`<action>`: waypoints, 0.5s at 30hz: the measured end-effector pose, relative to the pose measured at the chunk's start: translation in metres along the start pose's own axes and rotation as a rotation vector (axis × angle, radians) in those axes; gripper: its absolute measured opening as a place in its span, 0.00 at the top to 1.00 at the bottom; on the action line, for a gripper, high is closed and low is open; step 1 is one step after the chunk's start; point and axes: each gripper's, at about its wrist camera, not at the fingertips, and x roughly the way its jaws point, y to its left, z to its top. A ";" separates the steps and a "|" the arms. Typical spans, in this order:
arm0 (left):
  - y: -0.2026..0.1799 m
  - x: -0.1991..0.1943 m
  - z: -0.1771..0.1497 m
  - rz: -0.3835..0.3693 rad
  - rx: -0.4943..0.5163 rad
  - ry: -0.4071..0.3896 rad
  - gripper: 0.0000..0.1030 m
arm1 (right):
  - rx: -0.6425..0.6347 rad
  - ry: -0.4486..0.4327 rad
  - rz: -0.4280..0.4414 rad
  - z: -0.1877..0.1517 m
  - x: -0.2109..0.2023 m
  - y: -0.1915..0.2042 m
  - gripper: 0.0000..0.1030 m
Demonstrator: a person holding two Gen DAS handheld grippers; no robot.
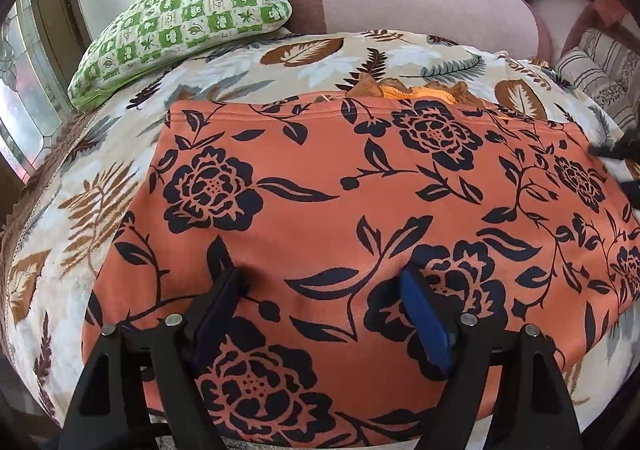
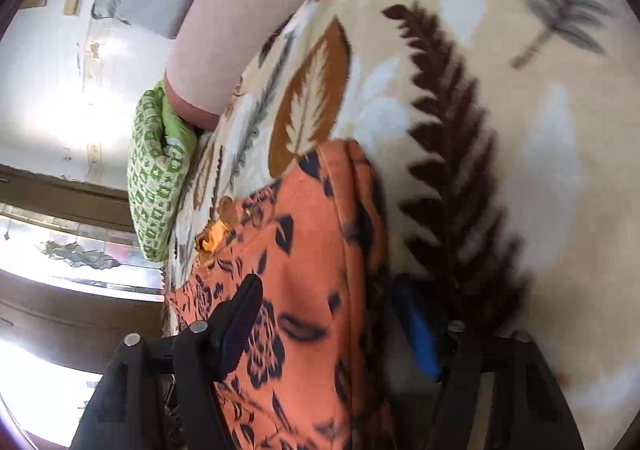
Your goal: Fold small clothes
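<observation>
An orange garment with a black flower print (image 1: pixel 340 210) lies flat on the leaf-patterned blanket (image 1: pixel 120 154), with an orange frilled edge (image 1: pixel 416 92) showing at its far side. My left gripper (image 1: pixel 320 282) is open, its fingertips resting on the garment's near part. In the right wrist view the same garment (image 2: pixel 304 250) shows with its folded edge (image 2: pixel 356 186) running between the jaws. My right gripper (image 2: pixel 328 294) is open and straddles that edge, one finger over the cloth, the blue-padded finger (image 2: pixel 420 334) over the blanket (image 2: pixel 500 130). The right gripper's tip (image 1: pixel 620 150) shows at the garment's right edge.
A green-and-white checked pillow (image 1: pixel 180 22) lies at the far left, beside a pink bolster (image 1: pixel 420 2). Striped cushions (image 1: pixel 592 66) sit at the far right. A window (image 1: pixel 24 110) is on the left. The pillow (image 2: pixel 156 170) and bolster (image 2: pixel 240 22) also show in the right wrist view.
</observation>
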 end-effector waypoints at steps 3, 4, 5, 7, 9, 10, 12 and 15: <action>0.000 0.002 -0.001 0.001 0.002 -0.007 0.19 | -0.103 -0.003 -0.045 -0.002 0.004 0.032 0.85; 0.000 0.002 -0.002 -0.001 0.003 -0.009 0.19 | -0.115 -0.024 -0.044 -0.004 0.002 0.038 0.85; 0.000 0.002 -0.003 -0.002 0.003 -0.011 0.19 | -0.137 -0.067 -0.049 -0.006 -0.006 0.045 0.85; 0.000 0.003 -0.003 -0.004 -0.001 -0.016 0.18 | -0.127 -0.088 -0.128 -0.004 0.000 0.037 0.86; -0.002 0.003 -0.003 0.003 0.011 -0.011 0.18 | -0.019 -0.006 -0.133 -0.003 0.024 0.009 0.83; 0.000 0.002 -0.001 -0.005 0.012 -0.002 0.18 | -0.010 -0.031 -0.112 -0.005 0.019 0.008 0.82; 0.008 -0.004 0.003 -0.047 -0.014 0.003 0.18 | -0.003 -0.081 -0.106 -0.009 0.004 0.015 0.67; 0.035 -0.030 0.009 -0.102 -0.119 -0.059 0.18 | -0.094 -0.196 -0.206 -0.024 -0.024 0.043 0.26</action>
